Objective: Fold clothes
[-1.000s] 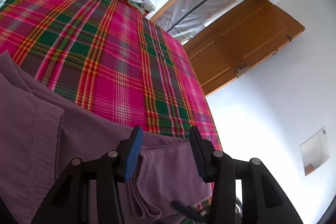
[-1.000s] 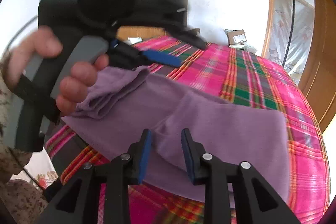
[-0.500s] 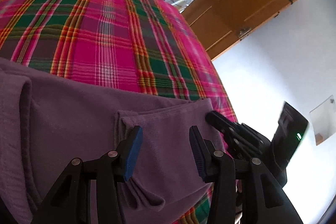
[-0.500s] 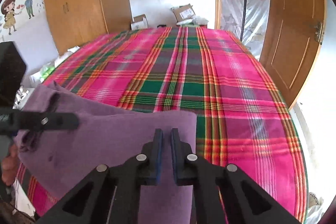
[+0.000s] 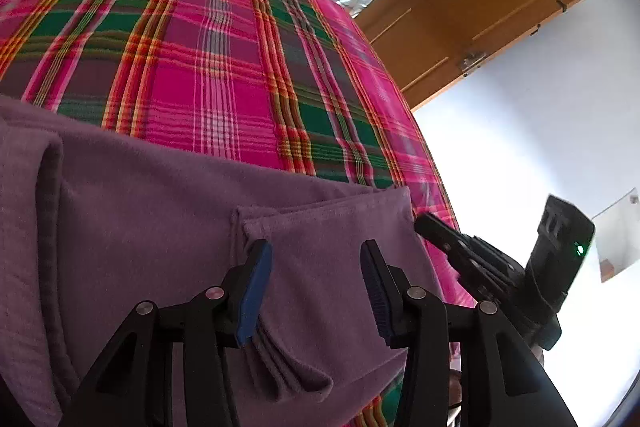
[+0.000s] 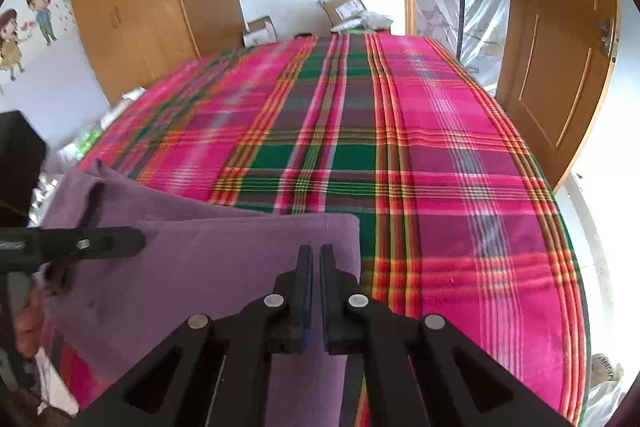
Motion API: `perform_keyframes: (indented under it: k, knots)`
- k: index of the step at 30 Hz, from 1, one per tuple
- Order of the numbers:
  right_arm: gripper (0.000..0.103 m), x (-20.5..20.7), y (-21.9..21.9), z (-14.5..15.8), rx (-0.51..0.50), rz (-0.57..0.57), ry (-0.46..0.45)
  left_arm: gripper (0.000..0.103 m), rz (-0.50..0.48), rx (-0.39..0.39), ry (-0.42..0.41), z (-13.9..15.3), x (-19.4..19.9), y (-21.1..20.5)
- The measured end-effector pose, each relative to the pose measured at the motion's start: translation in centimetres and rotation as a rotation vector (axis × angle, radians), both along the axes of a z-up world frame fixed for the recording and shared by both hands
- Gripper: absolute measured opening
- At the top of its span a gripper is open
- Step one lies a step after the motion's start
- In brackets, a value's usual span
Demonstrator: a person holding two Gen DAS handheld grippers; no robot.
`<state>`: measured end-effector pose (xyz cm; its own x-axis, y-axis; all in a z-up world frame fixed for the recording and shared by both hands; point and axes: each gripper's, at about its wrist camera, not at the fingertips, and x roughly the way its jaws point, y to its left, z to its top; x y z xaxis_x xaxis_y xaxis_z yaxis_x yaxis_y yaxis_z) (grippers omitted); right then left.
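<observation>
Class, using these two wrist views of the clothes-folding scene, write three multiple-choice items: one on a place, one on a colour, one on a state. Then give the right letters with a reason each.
1. Where does the purple garment lie?
A. on the plaid bedspread
B. on the floor
C. on the wooden door

2. What colour are the pads of the left hand-held gripper?
A. red
B. blue
C. white

3. How do the jaws of the right hand-held gripper stand?
A. wide open
B. out of view
C. nearly closed

Answers:
1 A, the garment is spread over the near end of the plaid cover.
2 B, blue pads show on the inner faces of the fingers.
3 C, only a thin slit shows between them, over the garment's edge.
</observation>
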<state>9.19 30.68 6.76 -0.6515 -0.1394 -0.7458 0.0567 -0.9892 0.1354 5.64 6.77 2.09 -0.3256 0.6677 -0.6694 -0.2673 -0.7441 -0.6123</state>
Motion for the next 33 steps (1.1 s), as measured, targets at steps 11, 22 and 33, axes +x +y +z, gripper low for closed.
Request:
perform_keyframes:
  k: [11,22,33]
  knots:
    - [0.003,2.4,-0.2,-1.2,0.038,0.009,-0.015,0.048,-0.003,-0.016,-0.004,-0.2,0.8,-0.3]
    - [0.003,6.4,-0.2,-1.9,0.049,0.003,-0.003,0.048,-0.023,-0.05,0.006,-0.2,2.3,-0.9]
    - [0.003,7.2,-1.4,-0.8,0.131,-0.034,0.017,0.048,-0.078,-0.235,0.043,0.3,5.1,-1.7]
